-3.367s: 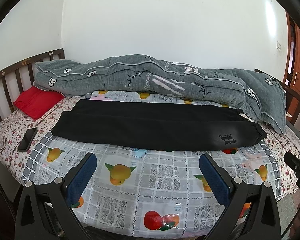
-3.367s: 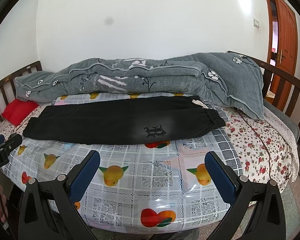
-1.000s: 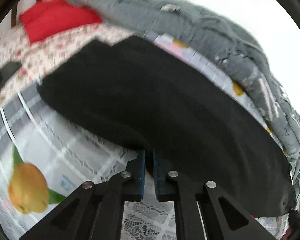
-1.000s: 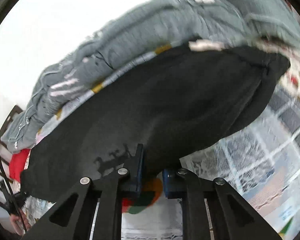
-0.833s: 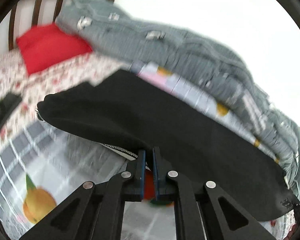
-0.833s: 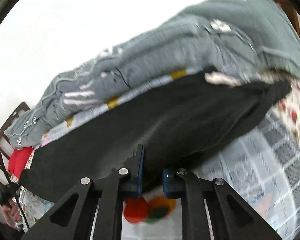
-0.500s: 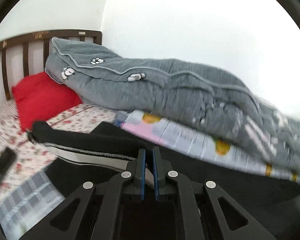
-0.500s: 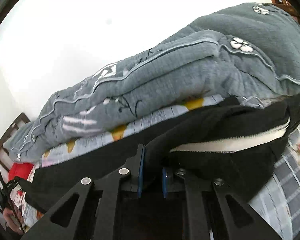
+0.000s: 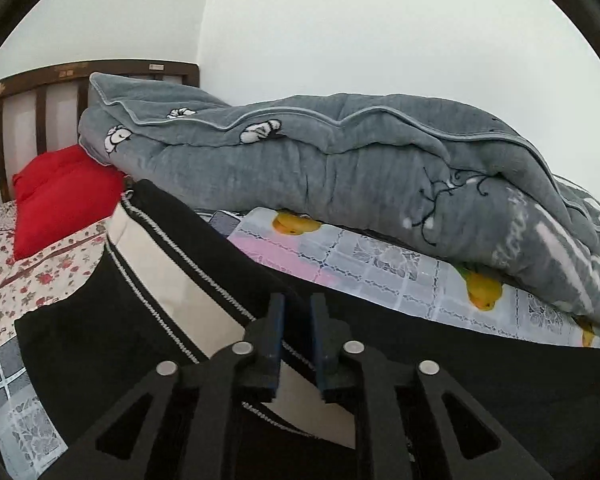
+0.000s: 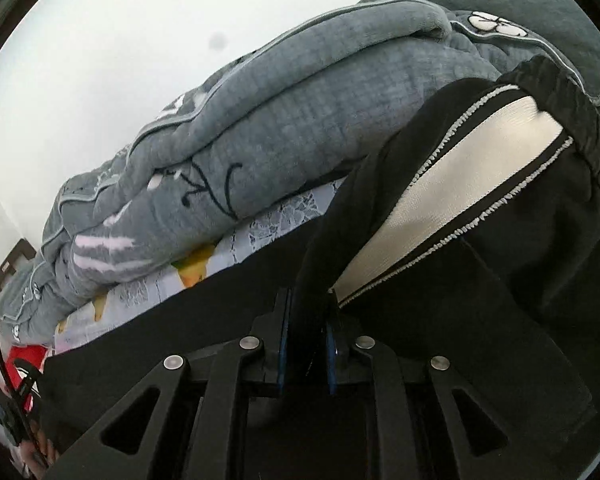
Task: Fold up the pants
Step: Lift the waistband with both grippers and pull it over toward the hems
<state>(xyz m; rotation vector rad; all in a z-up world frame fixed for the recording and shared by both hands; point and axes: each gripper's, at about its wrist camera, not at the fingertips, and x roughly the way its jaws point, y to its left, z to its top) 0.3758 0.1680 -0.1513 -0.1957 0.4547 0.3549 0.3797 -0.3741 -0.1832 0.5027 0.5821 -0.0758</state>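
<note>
Black pants (image 9: 440, 360) with a cream side stripe (image 9: 172, 276) lie lengthwise on the bed. My left gripper (image 9: 297, 340) is shut on the pants' near edge, lifted and turned over toward the far side, stripe showing. My right gripper (image 10: 306, 336) is shut on the near edge of the pants (image 10: 500, 300) near the waistband end, where the cream stripe (image 10: 452, 208) also shows. The fold hangs over the lower layer of the pants.
A rolled grey quilt (image 9: 340, 184) lies along the far side of the bed against the white wall, also in the right wrist view (image 10: 300, 120). A red pillow (image 9: 60, 196) sits by the wooden headboard (image 9: 40, 92). Fruit-print sheet (image 9: 380, 268) shows between quilt and pants.
Both grippers closed on the near edge of the pants, lifted it off the bed and carried it toward the quilt, turning the edge over so the cream stripe shows.
</note>
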